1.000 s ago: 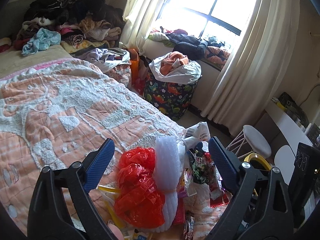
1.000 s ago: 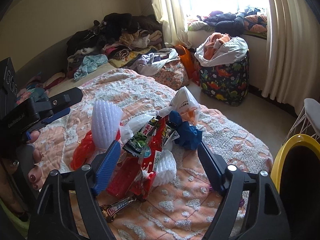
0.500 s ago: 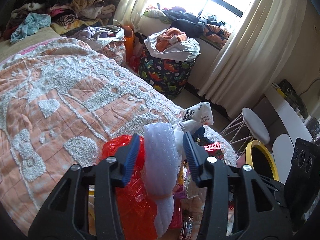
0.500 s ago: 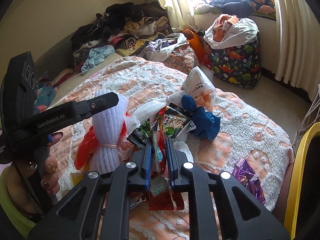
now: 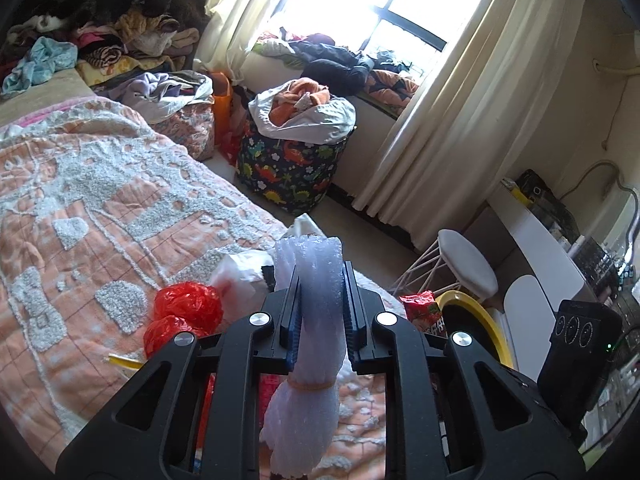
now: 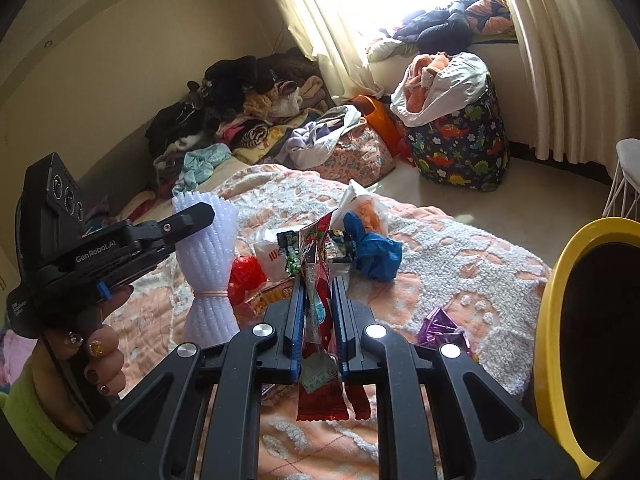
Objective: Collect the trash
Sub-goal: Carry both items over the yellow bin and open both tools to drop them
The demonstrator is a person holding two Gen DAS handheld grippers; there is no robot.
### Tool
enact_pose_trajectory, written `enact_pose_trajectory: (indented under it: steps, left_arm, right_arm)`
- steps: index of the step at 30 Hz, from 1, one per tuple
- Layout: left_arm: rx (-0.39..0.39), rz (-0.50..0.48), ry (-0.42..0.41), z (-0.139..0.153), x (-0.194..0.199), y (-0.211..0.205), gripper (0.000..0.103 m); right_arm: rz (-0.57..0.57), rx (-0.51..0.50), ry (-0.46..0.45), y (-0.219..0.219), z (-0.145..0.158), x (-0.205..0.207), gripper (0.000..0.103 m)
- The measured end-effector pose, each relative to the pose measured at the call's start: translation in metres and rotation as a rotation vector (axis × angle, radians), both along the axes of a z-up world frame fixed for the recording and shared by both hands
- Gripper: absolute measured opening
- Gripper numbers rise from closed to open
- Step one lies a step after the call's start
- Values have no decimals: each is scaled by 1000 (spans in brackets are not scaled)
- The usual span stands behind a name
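Left wrist view shows the bed (image 5: 80, 200) beneath your left gripper (image 5: 320, 300), clamped tight on a white foam bundle (image 5: 312, 320). Your right gripper (image 6: 316, 312), beside the yellow bin (image 6: 560, 280), pinches a red wrapper (image 6: 318, 280) above the trash pile (image 6: 320, 248).

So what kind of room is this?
Most likely a messy bedroom. There's a bed with a peach blanket, a big pile of clothes at its far end, and a full laundry basket under the curtained window.

Bedroom: bed (image 5: 100, 208), clothes pile (image 5: 104, 28)
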State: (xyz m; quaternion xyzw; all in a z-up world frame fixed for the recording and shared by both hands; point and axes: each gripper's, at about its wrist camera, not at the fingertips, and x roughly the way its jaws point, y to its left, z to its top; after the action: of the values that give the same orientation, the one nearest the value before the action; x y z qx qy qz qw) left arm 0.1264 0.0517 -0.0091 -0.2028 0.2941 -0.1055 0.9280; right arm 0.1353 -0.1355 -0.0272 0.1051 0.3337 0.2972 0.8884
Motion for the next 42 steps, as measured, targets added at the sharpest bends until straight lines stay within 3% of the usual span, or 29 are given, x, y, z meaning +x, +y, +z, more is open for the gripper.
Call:
enact_pose_trajectory:
  steps: [21,42]
  left_arm:
    - [32,-151,-54,16,-1,-94,12]
    - [68,-265,-67,18,6,-175,12]
  right_arm:
    - [-217,43,-26,-108,8,-19,13]
    - [-387,78,-34,-180,0,-20,13]
